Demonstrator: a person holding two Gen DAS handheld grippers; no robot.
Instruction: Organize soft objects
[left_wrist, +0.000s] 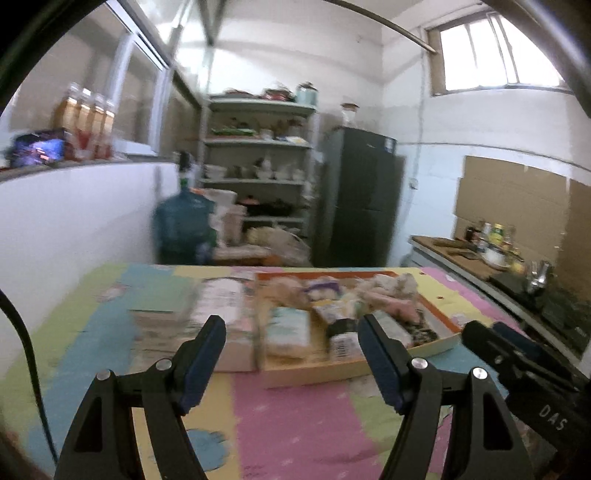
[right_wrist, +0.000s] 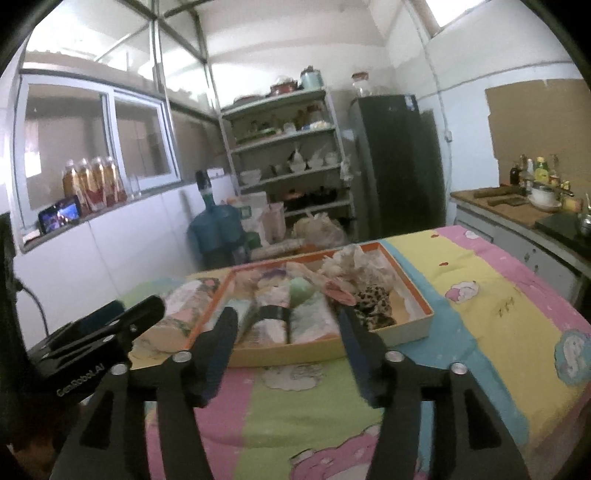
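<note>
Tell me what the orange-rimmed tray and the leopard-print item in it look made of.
Tray: looks like cardboard, matte, with thin straight walls and an orange edge. Leopard-print item: seems soft fabric, crumpled into folds, no shine. Too blurred to tell more.

Both hand-held grippers agape, empty
</note>
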